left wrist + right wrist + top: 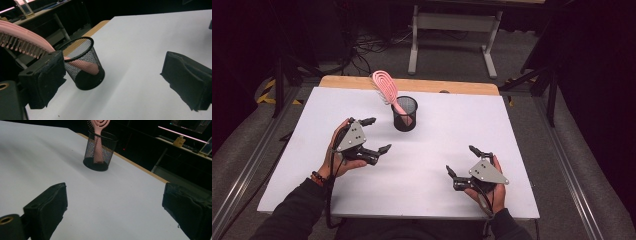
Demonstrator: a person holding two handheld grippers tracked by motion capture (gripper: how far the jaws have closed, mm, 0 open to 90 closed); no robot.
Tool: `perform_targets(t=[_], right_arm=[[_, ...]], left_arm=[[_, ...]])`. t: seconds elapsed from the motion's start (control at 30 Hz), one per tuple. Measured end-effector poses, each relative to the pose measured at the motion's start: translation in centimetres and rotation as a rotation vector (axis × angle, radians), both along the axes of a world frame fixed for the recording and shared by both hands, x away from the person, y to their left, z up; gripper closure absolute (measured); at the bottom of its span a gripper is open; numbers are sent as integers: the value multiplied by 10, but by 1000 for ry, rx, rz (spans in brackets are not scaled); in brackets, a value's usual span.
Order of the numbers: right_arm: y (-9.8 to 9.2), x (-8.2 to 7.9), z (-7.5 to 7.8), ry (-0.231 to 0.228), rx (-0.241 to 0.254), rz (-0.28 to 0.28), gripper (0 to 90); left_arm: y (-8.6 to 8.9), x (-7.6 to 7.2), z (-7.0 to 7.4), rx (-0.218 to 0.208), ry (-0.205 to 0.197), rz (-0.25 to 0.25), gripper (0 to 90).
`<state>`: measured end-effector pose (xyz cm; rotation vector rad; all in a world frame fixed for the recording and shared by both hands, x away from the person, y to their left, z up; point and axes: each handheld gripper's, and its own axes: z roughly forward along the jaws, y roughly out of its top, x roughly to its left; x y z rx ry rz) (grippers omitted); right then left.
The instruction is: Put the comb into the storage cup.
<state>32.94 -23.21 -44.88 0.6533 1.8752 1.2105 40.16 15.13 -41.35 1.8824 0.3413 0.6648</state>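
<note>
1. On the tabletop (422, 165), toward 12 o'clock from its middle, stands a black mesh cup (404, 114) with a pink brush (387, 87) in it, handle down, head leaning out toward 10 o'clock.
2. Judging by this, the brush is already stowed; little seems left beyond pulling the hands away.
3. At 8 o'clock of the cup, the left hand-held gripper (376, 135) has its jaws spread wide with nothing between them.
4. At 5 o'clock, well apart from the cup, the right hand-held gripper (462, 161) is likewise spread and empty.
5. No brand, label or writing can be read on cup, brush or either hand-held gripper.
</note>
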Motion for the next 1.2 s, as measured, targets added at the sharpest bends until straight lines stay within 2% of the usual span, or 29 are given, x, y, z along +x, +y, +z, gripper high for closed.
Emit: perform_targets(t=[0.07, 0.17, 0.27, 0.37, 0.47, 0.8, 1.0, 1.03, 1.2], right_arm=[[0, 0, 0, -2, -6, 0, 70], [0, -1, 0, -3, -6, -1, 70], [0, -1, 0, -6, -7, -1, 70], [0, -2, 1, -15, -10, -7, 70], [-2, -2, 2, -13, -2, -13, 70], [-6, -1, 2, -2, 10, -34, 70], [-4, -2, 1, -10, -9, -36, 70], [-4, -2, 1, -10, -14, -43, 70], [-6, -3, 2, -8, -8, -51, 70]], left_arm=[[0, -3, -1, 15, -9, -6, 61], [2, -8, -4, 14, -2, -12, 59], [4, -12, -8, 23, -17, -5, 57], [8, -14, -12, 16, -6, -9, 53], [11, -16, -14, 23, -18, -7, 48], [25, -26, -25, 33, -3, -10, 38], [34, -32, -30, 40, 19, -5, 33], [36, -34, -30, 27, 19, 0, 33], [41, -39, -31, 25, 10, 1, 35]])
